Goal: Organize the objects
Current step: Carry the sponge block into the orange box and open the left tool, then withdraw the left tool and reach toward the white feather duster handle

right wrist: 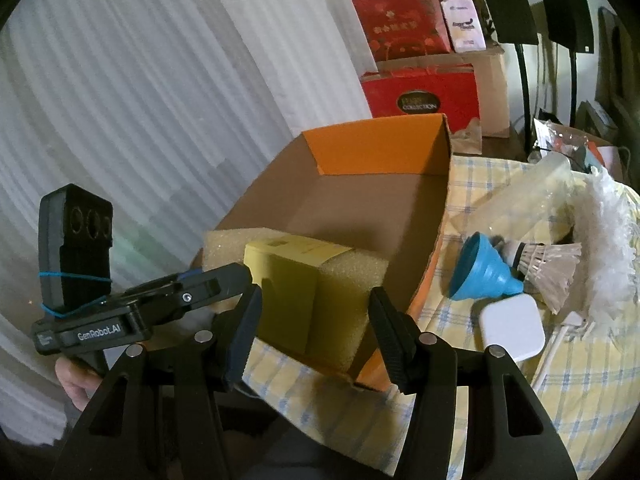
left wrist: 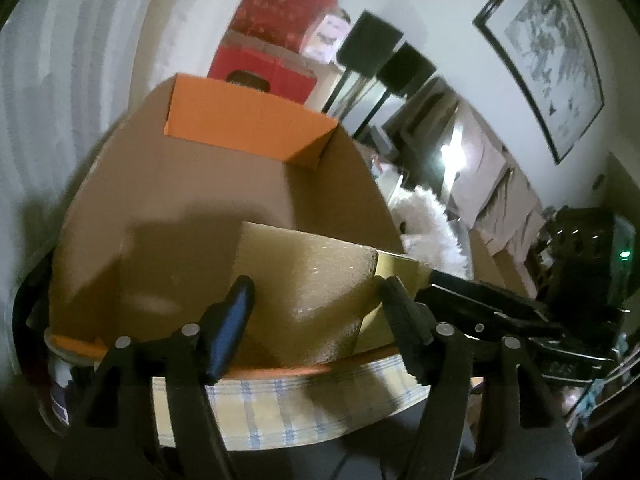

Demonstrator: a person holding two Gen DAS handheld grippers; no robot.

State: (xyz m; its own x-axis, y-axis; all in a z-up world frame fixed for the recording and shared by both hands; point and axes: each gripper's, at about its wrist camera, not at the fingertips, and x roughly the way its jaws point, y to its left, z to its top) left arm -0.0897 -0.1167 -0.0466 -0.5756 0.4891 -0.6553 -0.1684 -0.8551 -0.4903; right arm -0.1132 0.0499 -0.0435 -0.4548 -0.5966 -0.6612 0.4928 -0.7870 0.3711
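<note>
An open cardboard box (left wrist: 224, 184) with orange flaps sits on the checked tablecloth; it also shows in the right wrist view (right wrist: 360, 208). A tan foam sponge block (left wrist: 308, 292) with a yellow paper band stands at the box's near end, also in the right wrist view (right wrist: 320, 300). My left gripper (left wrist: 320, 316) has its fingers on either side of the sponge; whether they press on it I cannot tell. My right gripper (right wrist: 316, 328) is open, its fingers spread around the sponge's near corner. The left gripper's body (right wrist: 132, 312) shows in the right wrist view, reaching toward the sponge.
On the yellow checked tablecloth (right wrist: 480, 400) right of the box lie a blue funnel (right wrist: 484, 268), a shuttlecock (right wrist: 548, 268), a white square charger (right wrist: 512, 328), a clear plastic tube (right wrist: 528, 196) and a white fluffy duster (right wrist: 608, 232). Red gift boxes (right wrist: 420, 96) stand behind.
</note>
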